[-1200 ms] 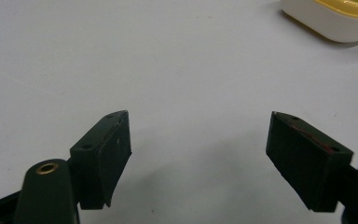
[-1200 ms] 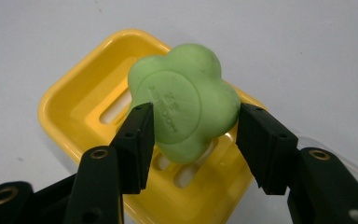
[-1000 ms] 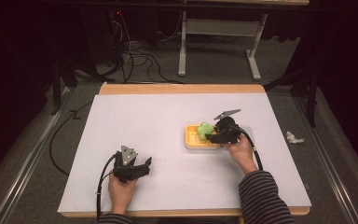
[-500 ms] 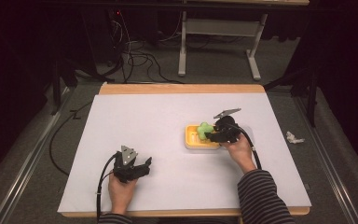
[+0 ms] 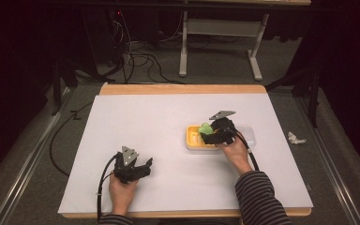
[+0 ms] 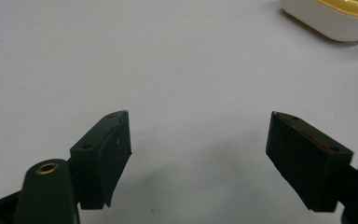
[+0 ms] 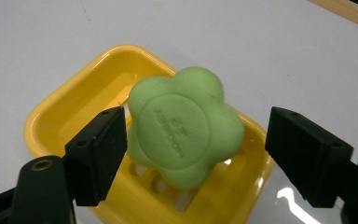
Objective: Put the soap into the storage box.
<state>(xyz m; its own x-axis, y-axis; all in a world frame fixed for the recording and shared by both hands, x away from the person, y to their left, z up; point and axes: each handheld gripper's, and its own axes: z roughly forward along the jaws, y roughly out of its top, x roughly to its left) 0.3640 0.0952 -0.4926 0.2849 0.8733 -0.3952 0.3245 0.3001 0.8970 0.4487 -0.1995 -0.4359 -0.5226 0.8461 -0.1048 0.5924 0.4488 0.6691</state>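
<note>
A green flower-shaped soap [image 7: 184, 126] stands tilted on the ribs of a yellow soap dish [image 7: 65, 116]. My right gripper [image 7: 193, 116] is open around it: the left jaw is at the soap's edge and the right jaw stands well clear. From above, the soap [image 5: 204, 127] and dish [image 5: 192, 141] lie right of the table's middle, with the right gripper [image 5: 211, 136] over them. My left gripper [image 5: 143, 166] rests near the front left, open and holding nothing. In its own view the left gripper [image 6: 198, 116] has bare white table between its jaws, and the dish [image 6: 335, 18] is at the top right.
A clear lid [image 5: 249, 133] lies against the dish's right side. The white table cover [image 5: 159, 117] ends at a wooden edge [image 5: 183, 89] at the back. A crumpled paper [image 5: 296, 138] lies on the floor at right. Cables [image 5: 136, 56] and a metal frame [image 5: 225, 28] sit beyond the table.
</note>
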